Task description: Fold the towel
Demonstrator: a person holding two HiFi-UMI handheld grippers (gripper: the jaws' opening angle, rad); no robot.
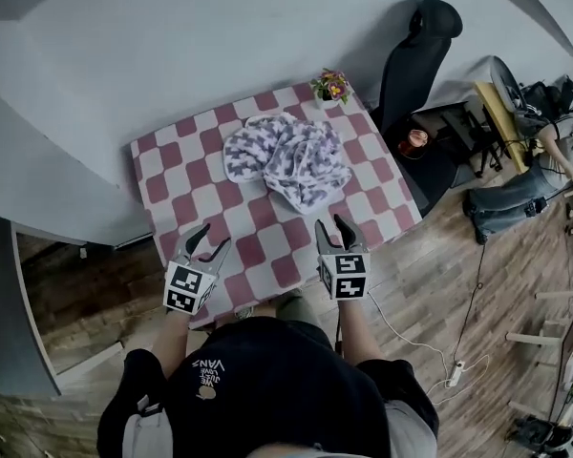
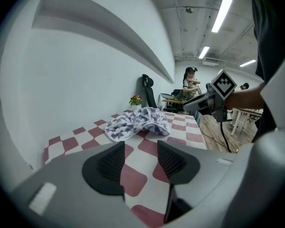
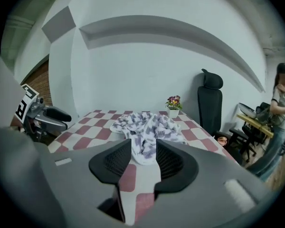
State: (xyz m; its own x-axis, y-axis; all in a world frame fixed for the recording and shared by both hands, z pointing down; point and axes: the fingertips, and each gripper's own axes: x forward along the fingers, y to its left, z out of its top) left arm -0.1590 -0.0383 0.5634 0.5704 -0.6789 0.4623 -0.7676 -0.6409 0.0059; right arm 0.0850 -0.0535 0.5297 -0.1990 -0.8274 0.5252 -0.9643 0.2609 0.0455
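A crumpled white towel with purple print [image 1: 288, 157] lies in a heap on the far half of the red-and-white checked table [image 1: 267, 256]. It also shows in the left gripper view as the towel [image 2: 137, 121] and in the right gripper view as the towel [image 3: 145, 129]. My left gripper [image 1: 208, 237] hovers over the table's near left part, open and empty. My right gripper [image 1: 332, 224] hangs over the near right part, just short of the towel, open with nothing between its jaws. In their own views the left gripper [image 2: 141, 161] and right gripper [image 3: 143, 160] both point toward the heap.
A small potted flower [image 1: 331, 87] stands at the table's far right corner. A black office chair [image 1: 415, 51] sits right of the table, with a cluttered desk [image 1: 516, 113] and cables on the wooden floor beyond. A white wall runs behind the table. A person [image 2: 190, 82] stands far back.
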